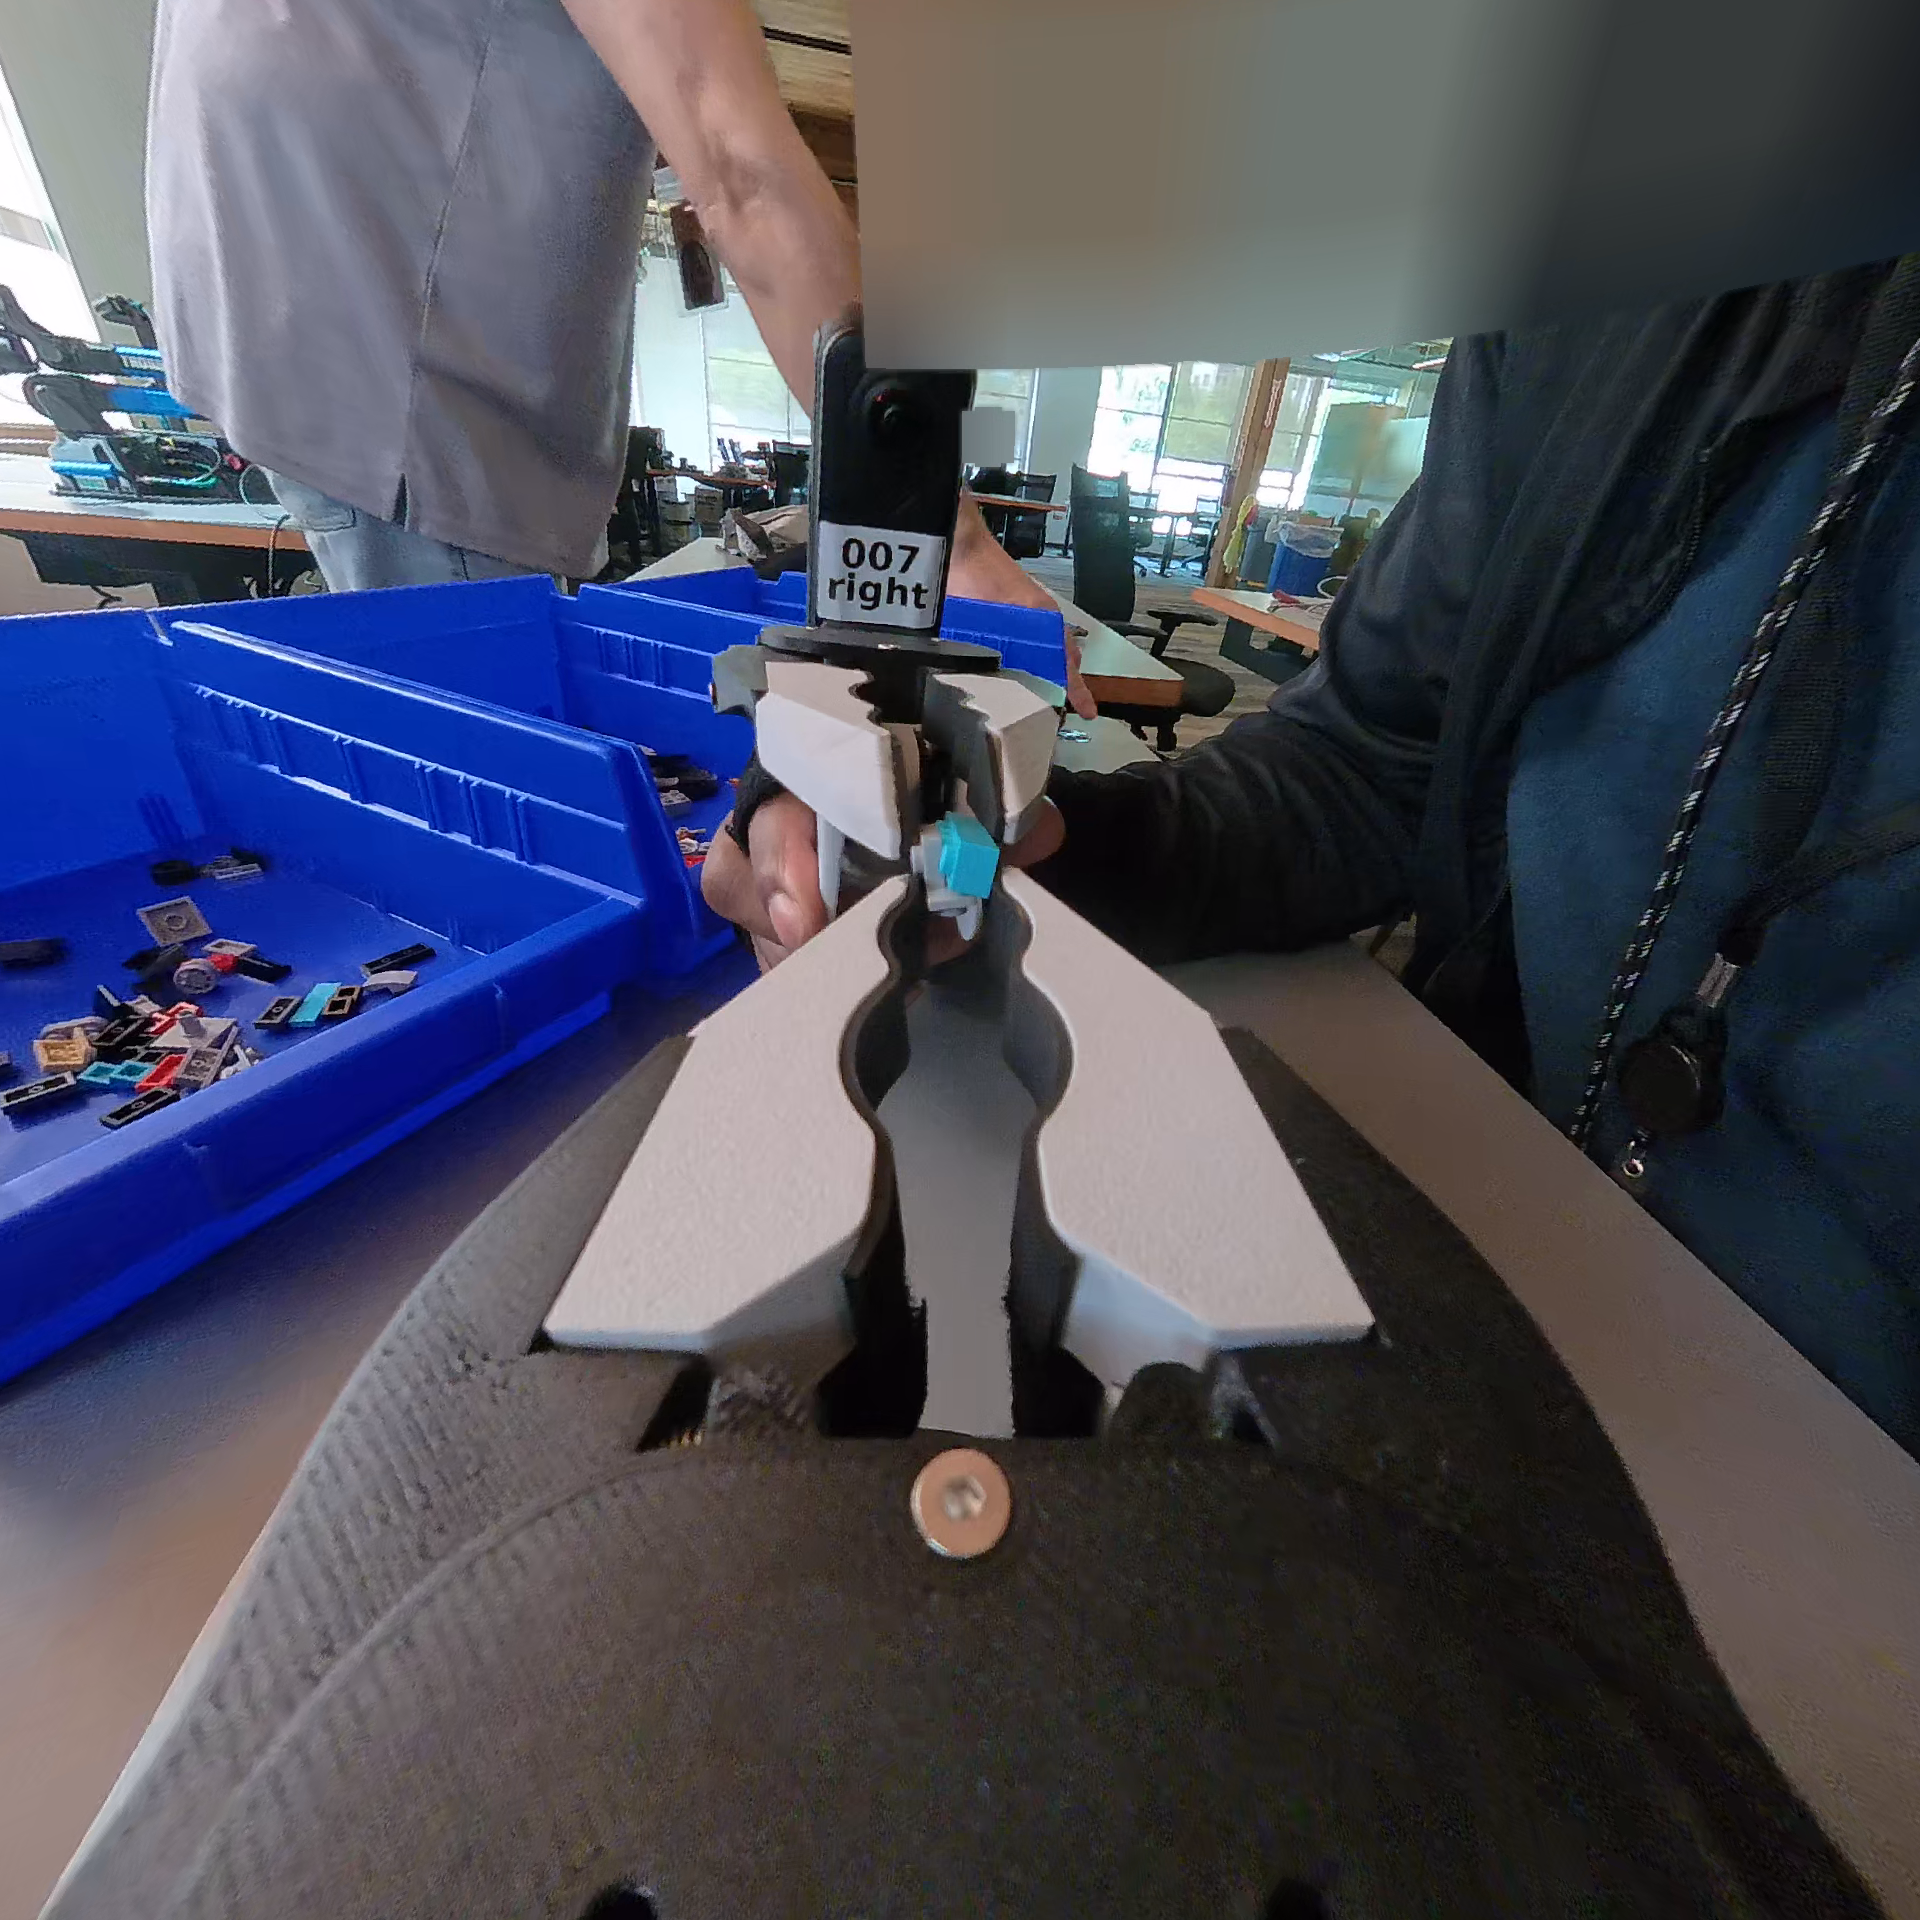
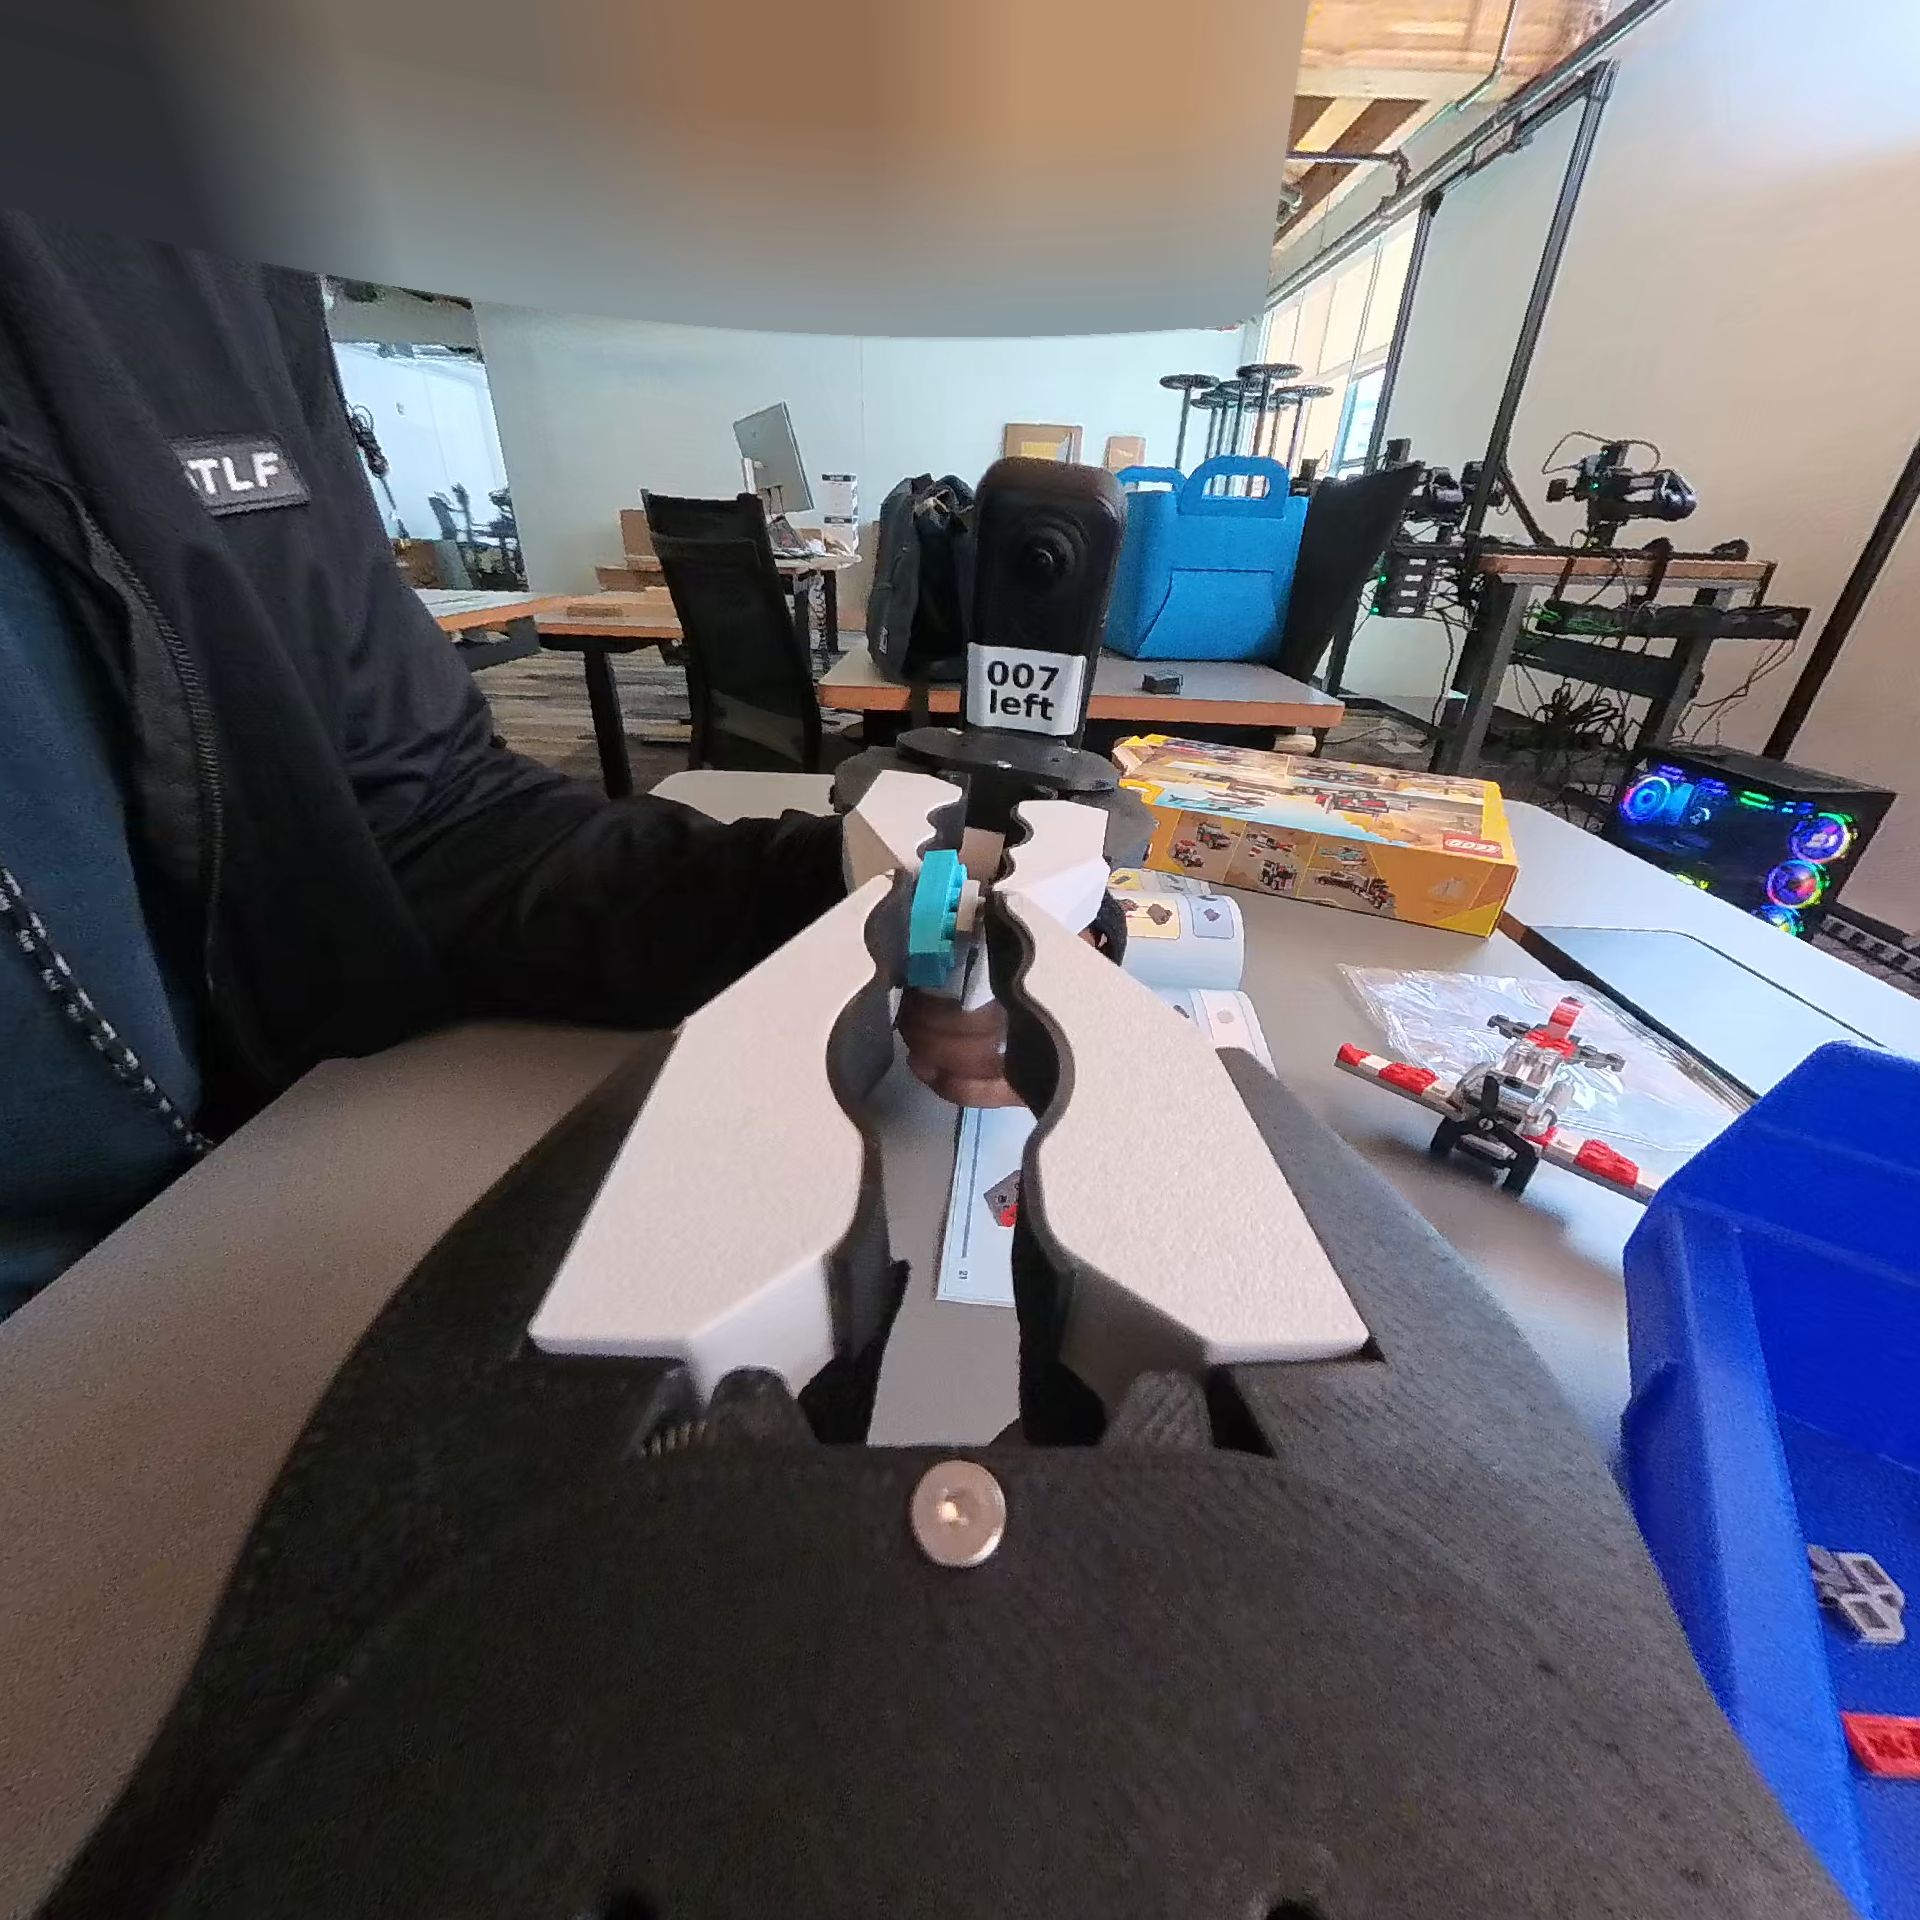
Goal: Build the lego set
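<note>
A small teal lego piece [image 1: 966, 854] joined to a light grey piece [image 1: 943, 891] hangs in the air between my two grippers, which face each other tip to tip. My left gripper [image 1: 951, 883] is closed on the grey end. My right gripper [image 1: 935, 836] comes from the far side and is closed on the teal end. In the right wrist view the teal piece [image 2: 932, 914] sits between my right gripper's [image 2: 943, 896] tips, with the left gripper [image 2: 982, 862] just behind it. How the two pieces join is hidden by the fingertips.
Blue bins [image 1: 436, 831] at left hold several loose lego pieces [image 1: 156, 1029]. A person in a grey shirt [image 1: 395, 260] stands behind them. On the grey table [image 2: 1558, 935] lie a yellow lego box [image 2: 1320, 842], an instruction booklet [image 2: 1184, 935] and a built small aeroplane [image 2: 1507, 1091]. The tips of both grippers are at nearly the same place.
</note>
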`<state>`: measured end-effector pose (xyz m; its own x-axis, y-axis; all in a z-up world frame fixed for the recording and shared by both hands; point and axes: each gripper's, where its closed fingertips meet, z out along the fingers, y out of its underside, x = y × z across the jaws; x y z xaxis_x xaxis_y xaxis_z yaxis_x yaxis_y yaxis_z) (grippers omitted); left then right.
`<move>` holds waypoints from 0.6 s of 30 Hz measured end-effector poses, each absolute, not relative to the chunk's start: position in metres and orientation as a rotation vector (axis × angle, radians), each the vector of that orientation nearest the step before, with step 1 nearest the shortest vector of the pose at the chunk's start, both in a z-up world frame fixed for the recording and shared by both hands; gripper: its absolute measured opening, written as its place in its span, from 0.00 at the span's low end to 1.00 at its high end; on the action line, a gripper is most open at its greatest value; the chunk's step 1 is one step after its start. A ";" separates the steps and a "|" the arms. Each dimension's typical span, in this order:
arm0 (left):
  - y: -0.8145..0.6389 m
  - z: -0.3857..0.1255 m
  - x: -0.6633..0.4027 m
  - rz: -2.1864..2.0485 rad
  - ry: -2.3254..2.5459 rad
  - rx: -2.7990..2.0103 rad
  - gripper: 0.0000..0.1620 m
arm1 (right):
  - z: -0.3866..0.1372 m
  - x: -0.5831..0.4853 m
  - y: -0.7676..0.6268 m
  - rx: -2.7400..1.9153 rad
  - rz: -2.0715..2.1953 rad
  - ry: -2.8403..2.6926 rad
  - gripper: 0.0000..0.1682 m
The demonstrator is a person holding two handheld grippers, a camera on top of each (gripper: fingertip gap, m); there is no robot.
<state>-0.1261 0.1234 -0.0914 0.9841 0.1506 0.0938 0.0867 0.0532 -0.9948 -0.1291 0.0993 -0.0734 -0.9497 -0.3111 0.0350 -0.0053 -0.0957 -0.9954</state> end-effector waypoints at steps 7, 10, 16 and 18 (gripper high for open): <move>0.120 -0.093 -0.128 0.042 -0.210 -1.549 0.06 | -0.075 -0.132 0.096 -0.335 -2.145 1.962 0.08; 0.117 -0.088 -0.128 0.036 -0.222 -1.550 0.07 | -0.070 -0.134 0.092 -0.292 -2.159 1.947 0.08; 0.118 -0.069 -0.121 0.043 -0.203 -1.585 0.07 | -0.051 -0.127 0.095 -0.176 -2.184 1.978 0.08; 0.122 -0.062 -0.115 0.044 -0.193 -1.602 0.07 | -0.043 -0.121 0.098 -0.148 -2.207 2.001 0.08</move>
